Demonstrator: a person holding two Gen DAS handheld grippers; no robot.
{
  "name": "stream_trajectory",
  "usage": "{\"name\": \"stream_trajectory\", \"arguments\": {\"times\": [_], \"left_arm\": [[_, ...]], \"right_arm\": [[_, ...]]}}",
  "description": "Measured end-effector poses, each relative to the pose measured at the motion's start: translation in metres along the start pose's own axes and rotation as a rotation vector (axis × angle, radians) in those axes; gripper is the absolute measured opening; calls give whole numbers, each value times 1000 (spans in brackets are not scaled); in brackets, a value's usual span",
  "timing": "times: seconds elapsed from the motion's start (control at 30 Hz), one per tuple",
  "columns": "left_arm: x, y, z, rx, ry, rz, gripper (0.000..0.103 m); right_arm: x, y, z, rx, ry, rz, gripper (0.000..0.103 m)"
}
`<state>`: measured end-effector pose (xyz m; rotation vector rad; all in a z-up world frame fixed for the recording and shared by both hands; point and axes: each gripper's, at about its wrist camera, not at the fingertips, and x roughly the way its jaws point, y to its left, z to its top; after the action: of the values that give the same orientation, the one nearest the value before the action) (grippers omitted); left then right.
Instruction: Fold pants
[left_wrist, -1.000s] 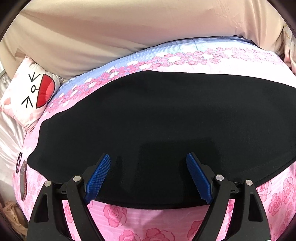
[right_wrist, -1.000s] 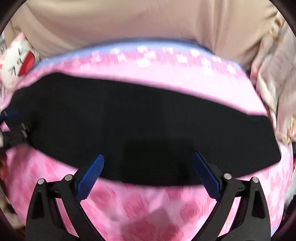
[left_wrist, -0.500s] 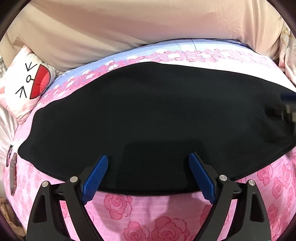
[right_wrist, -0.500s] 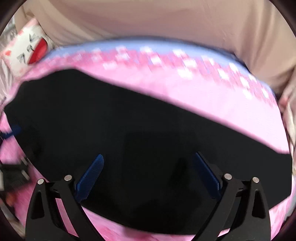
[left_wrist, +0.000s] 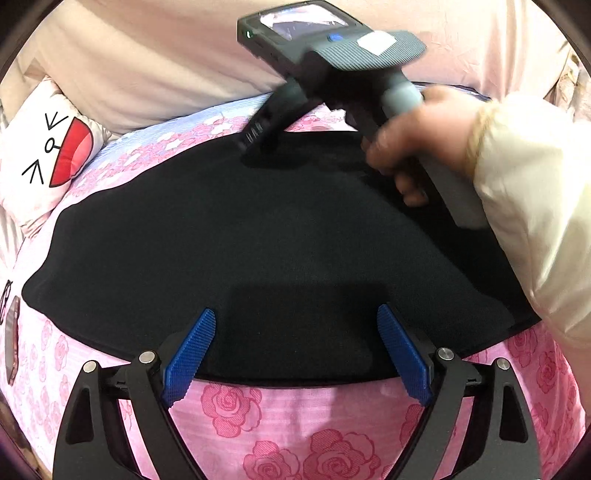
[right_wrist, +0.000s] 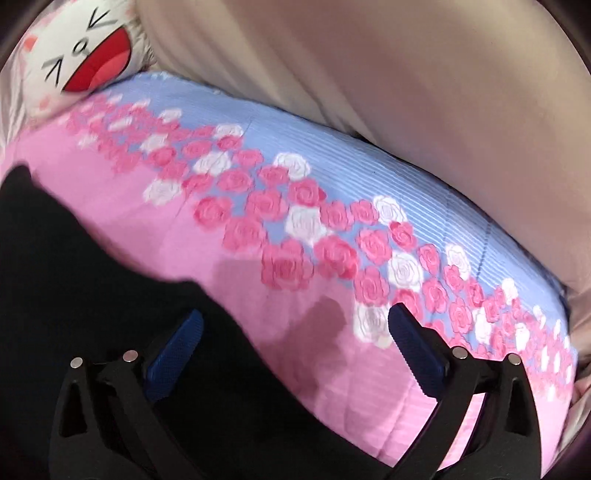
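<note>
Black pants (left_wrist: 258, 236) spread flat across the pink rose-print bedspread (left_wrist: 280, 417), taking up most of its middle, near hem just short of the bedspread's front edge. Looks like one wide dark slab, no folds readable in the black.

Left gripper (left_wrist: 295, 339) parked over the near hem of the pants, blue pads (left_wrist: 188, 354) spread wide, just been opening a bit more, nothing pinched between them, only pants fabric lying underneath. Can't tell for sure whether the tips touch the cloth.

Right gripper (right_wrist: 291, 332) up at the far edge of the pants, held by a hand (left_wrist: 410, 144) in a cream sleeve (left_wrist: 532, 206). From its own camera: jaws wide apart, gripping nothing, left pad over the black pants edge, right pad over bare bedspread where the roses turn to the blue stripe band. Picture a bit smeared there.

Cartoon-face cushion (left_wrist: 48, 147) sitting off the pants' far left corner, beyond the bedspread. Beige sheet (left_wrist: 147, 55) bunched up behind the bedspread, well past the pants.
</note>
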<state>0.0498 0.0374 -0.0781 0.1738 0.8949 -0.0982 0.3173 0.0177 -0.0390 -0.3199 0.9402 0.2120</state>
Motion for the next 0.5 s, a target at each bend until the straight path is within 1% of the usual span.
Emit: {"name": "stream_trajectory", "arguments": {"times": [0.07,0.13,0.17,0.23,0.27,0.33,0.37,0.43,0.5], "left_arm": [[1,2,0,-8,2,-13,87],[2,5,1,-12,4,-24,87],[3,7,1,-14,4,-26,87],[3,8,1,-14,4,-26,87],[3,8,1,-16,3,-27,87],[2,9,2,-17,6,-28,87],[2,9,1,-18,7,-28,87],[0,9,0,-18,5,-21,87],[-1,7,0,-14,2,-7,87]], "right_arm": [[-22,-8,-2,34,-52,12,97],[-38,-14,-15,46,-65,12,98],[-38,-14,-22,40,-49,7,98],[-31,-16,-43,24,13,-27,97],[-37,-22,-58,51,15,-24,97],[-63,-39,-85,130,-26,-1,98],[-71,-44,-96,148,-29,-10,98],[-81,-55,-122,168,-4,-55,98],[-89,-68,-152,189,41,-67,98]]}}
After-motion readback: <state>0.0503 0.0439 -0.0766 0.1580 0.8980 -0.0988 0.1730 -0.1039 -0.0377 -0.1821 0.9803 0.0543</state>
